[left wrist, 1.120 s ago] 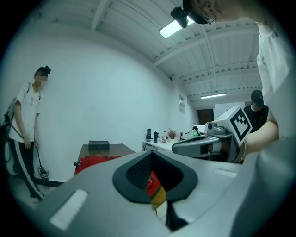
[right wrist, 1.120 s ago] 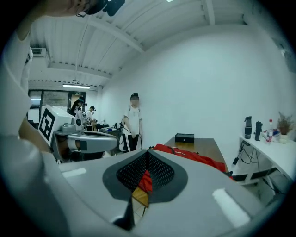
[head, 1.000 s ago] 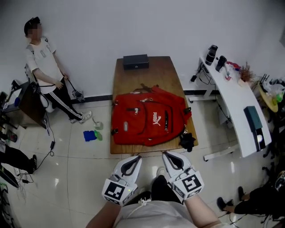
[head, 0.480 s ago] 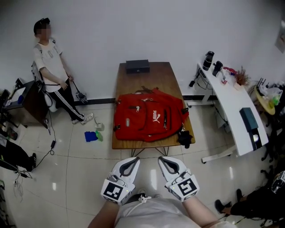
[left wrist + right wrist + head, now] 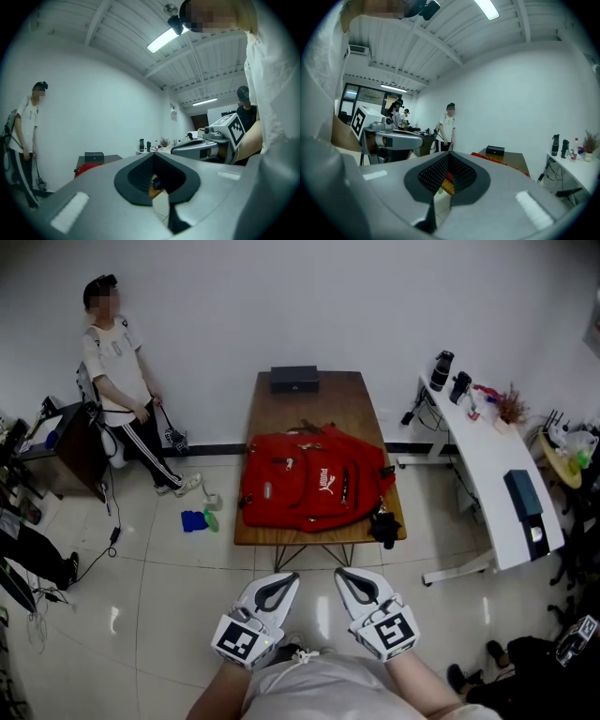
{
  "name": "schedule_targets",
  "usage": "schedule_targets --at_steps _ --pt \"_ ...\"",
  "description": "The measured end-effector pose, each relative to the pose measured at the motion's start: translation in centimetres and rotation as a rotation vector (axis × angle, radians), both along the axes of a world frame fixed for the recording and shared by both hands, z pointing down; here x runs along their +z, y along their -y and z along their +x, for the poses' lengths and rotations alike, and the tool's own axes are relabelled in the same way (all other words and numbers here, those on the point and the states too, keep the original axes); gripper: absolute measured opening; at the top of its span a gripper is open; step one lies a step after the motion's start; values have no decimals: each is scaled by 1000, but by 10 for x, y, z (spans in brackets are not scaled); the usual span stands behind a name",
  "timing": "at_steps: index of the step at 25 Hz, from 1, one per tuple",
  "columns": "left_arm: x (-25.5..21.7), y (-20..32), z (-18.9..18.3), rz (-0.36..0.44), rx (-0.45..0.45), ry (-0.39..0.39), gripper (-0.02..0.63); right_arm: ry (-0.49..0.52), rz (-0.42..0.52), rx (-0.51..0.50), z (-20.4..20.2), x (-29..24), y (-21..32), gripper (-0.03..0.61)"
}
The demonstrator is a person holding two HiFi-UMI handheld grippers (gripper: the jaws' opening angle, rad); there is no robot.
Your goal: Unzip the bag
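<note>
Well short of the red bag point(image 5: 314, 488) on the counter point(image 5: 309, 409), I hold left gripper point(image 5: 284, 577) and right gripper point(image 5: 343, 575) side by side, jaws pressed together, empty.

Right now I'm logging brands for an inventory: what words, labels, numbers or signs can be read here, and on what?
"PUMA": white print, running sideways, on the red fabric backpack on the brown wooden table.
Black flat box at the table's far end: no print readable.
Left tool and right tool: black-and-white square marker patterns, no letters.
Items on the white desk: too small to read.
</note>
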State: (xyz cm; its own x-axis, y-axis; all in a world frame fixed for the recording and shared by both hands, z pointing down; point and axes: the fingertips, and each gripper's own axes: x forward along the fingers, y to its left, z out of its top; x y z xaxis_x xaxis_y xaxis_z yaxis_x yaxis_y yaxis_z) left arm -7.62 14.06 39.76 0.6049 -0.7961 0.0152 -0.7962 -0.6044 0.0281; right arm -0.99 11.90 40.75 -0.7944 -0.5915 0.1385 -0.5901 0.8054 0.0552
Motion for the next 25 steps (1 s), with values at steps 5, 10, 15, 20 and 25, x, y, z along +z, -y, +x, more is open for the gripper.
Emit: schedule_targets --at_steps 5,10,15,20,25 --pt "-3 -3 6 -6 0 -11 6 9 29 -18 3 -1 -3 6" --pt "-1 -2 5 5 -11 8 6 -2 8 -1 8 -1 -2 6" --pt "-5 0 1 7 -27 9 6 36 -6 18 12 -4 -2 6" --pt "-7 -1 1 13 -30 0 6 33 16 16 12 -5 -1 6" --pt "-8 0 -5 10 -45 -19 6 20 36 2 7 -4 -1 6"
